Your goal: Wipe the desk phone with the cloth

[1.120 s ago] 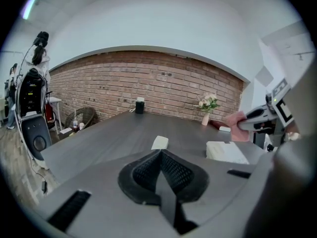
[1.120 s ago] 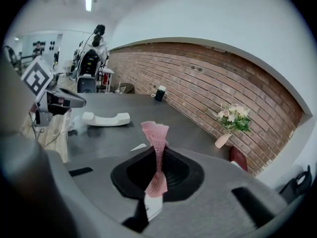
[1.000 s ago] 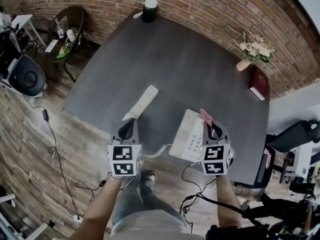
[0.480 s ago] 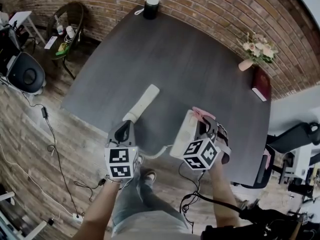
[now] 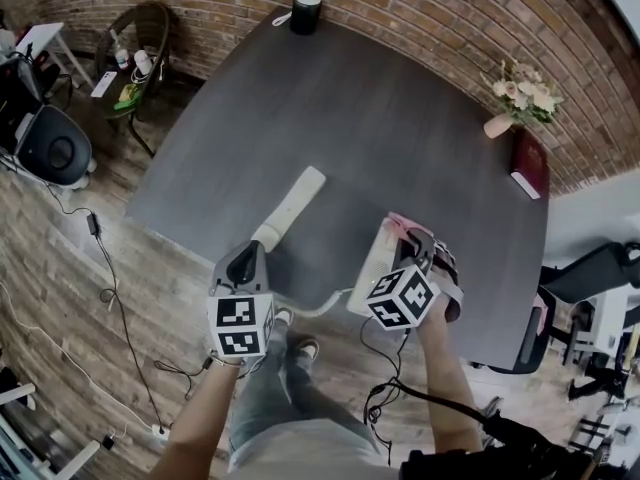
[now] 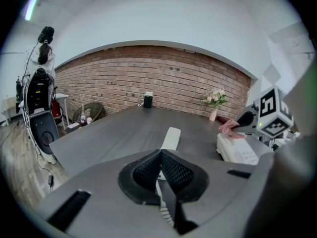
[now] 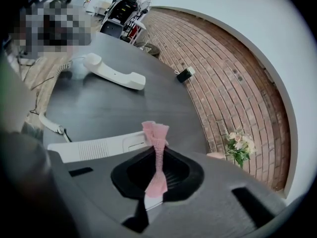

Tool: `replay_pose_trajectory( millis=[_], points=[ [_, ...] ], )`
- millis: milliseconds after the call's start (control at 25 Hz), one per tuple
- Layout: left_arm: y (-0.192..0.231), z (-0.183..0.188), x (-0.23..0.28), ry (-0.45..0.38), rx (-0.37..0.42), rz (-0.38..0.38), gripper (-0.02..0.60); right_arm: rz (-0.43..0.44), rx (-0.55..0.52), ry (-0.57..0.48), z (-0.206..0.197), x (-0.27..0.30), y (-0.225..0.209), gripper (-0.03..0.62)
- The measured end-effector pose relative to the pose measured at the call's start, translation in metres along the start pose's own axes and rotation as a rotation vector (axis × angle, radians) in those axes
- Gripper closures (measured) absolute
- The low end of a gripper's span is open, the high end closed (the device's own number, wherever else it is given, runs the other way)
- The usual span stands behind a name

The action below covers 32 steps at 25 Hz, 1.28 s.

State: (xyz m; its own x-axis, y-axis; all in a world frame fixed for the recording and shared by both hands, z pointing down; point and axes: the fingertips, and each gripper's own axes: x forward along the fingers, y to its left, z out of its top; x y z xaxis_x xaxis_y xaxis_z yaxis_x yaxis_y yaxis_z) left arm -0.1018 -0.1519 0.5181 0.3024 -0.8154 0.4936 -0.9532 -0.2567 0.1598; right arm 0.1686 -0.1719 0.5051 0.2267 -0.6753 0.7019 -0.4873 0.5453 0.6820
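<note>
The white desk phone base [image 5: 372, 258] lies near the front edge of the dark table [image 5: 380, 118]. Its handset [image 5: 291, 206] lies off the cradle to the left, joined by a coiled cord [image 5: 318, 304]. My right gripper [image 5: 412, 236] hangs tilted over the base, shut on a pink cloth [image 5: 403, 225]. In the right gripper view the pink cloth [image 7: 156, 138] sticks up from the jaws above the phone base [image 7: 96, 146]. My left gripper [image 5: 252, 252] is shut with nothing in it, just short of the handset [image 6: 171, 138].
A black speaker [image 5: 306, 8] stands at the table's far edge. A vase of flowers [image 5: 519, 96] and a red book [image 5: 529, 165] are at the right edge. A side table [image 5: 135, 53] and a chair [image 5: 52, 150] stand on the left, with cables on the floor.
My right gripper has rolled so its marker cube sits tilted, and shifted slightly left over the phone base, still holding the cloth. The left gripper has hardly moved.
</note>
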Motion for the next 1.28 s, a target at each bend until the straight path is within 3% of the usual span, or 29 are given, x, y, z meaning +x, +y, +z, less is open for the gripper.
replay_pose_trajectory(
  millis=[1280],
  points=[
    [-0.003,-0.007,-0.004,0.015,-0.002,0.003,0.577,0.071,-0.016,0.029,-0.003,0.002,0.026,0.576]
  ],
)
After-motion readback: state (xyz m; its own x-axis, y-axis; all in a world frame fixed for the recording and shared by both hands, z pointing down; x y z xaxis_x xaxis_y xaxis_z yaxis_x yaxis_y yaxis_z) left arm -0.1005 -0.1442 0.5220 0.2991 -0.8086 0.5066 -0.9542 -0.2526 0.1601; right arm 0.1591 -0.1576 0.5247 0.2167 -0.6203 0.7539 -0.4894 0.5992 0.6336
